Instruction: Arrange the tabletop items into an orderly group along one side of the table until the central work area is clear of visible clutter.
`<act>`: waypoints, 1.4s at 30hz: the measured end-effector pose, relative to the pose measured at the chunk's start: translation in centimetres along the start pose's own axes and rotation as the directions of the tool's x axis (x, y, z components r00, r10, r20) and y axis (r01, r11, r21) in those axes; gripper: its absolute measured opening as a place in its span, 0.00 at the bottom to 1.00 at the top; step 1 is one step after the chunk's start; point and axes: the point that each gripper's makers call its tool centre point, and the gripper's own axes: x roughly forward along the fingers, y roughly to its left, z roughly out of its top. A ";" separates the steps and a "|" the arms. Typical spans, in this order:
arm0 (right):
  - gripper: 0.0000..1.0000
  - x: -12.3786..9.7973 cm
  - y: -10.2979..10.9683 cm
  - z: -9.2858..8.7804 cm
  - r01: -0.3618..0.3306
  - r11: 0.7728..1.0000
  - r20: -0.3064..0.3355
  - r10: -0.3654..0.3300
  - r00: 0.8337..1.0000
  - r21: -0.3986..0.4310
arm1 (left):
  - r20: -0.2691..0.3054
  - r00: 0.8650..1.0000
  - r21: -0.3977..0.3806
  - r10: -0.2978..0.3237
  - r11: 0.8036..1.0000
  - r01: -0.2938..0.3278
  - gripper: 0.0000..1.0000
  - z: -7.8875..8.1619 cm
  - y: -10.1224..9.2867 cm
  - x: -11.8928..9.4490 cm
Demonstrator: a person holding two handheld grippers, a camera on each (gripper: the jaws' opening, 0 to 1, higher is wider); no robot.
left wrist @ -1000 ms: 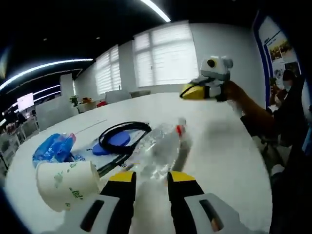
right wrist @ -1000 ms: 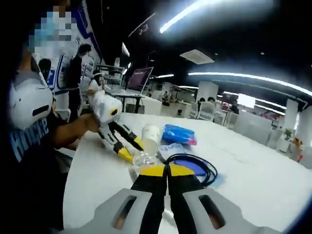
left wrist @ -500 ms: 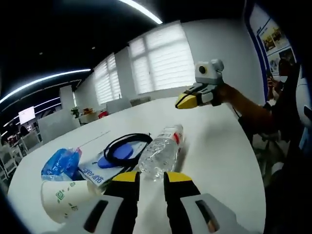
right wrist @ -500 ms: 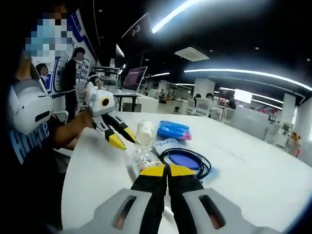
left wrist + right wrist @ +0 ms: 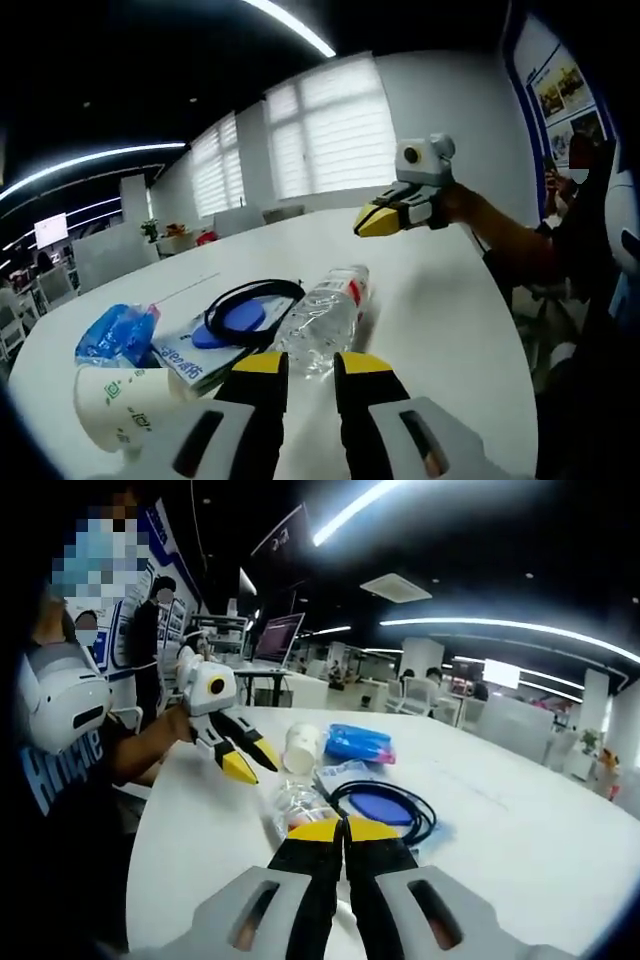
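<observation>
Clear crushed plastic bottle [image 5: 322,320] lies beside coiled black cable [image 5: 248,305], white paper cup [image 5: 125,405] near — left gripper [image 5: 303,367] narrowly parted, empty; right gripper [image 5: 345,829] pressed closed — blue packet [image 5: 115,334] blurred.

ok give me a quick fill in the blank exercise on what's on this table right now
1. The clear plastic water bottle is lying on its ____.
2. The black coiled cable loops around a round ____ disc.
3. The white paper cup in the right gripper view stands ____.
4. The right gripper's yellow-tipped jaws are ____.

Missing words: side; blue; upright; shut
</observation>
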 end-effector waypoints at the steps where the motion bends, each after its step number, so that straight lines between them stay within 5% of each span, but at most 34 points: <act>1: 0.00 0.0 0.0 0.0 0.001 1.000 0.000 -0.001 1.000 0.001 | -0.001 1.000 -0.001 -0.001 1.000 0.001 0.16 -0.1 0.0 0.0; 42: 0.06 -0.4 -0.8 -1.8 -0.079 0.997 -0.032 0.079 0.996 0.022 | -0.001 1.000 -0.003 -0.026 1.000 0.026 0.16 -0.1 -0.5 0.6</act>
